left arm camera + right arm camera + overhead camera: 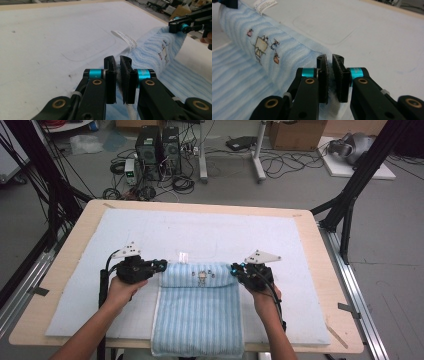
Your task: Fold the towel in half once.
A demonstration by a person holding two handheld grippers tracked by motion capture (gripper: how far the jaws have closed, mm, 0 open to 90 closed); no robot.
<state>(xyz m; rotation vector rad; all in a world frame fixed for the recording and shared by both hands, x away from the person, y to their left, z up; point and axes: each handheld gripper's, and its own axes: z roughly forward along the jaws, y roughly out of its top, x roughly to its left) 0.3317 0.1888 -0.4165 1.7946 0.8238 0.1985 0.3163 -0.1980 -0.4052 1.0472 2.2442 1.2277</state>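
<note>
Pinching the near left corner of the rolled fold of a light blue towel [199, 312] with the left claw [162, 266], jaws nearly together on the cloth between the pads. Just ahead of that claw, on the white mat [210, 232] covering the desk [320, 250], a small white label [126, 38] sticking out from the roll. Between the two claws, the thick rolled edge with a small stitched picture [263, 47]; behind them, toward the person, the flat striped rest of the towel reaching past the desk's near edge. Clamped on the right end of the same roll, the right claw [234, 269], jaws likewise close on terry cloth. Likely soft, light and limp: sure to sag and unroll if gripped at one point, so best held at both ends of the fold, deep enough to catch every layer, and moved evenly.
</note>
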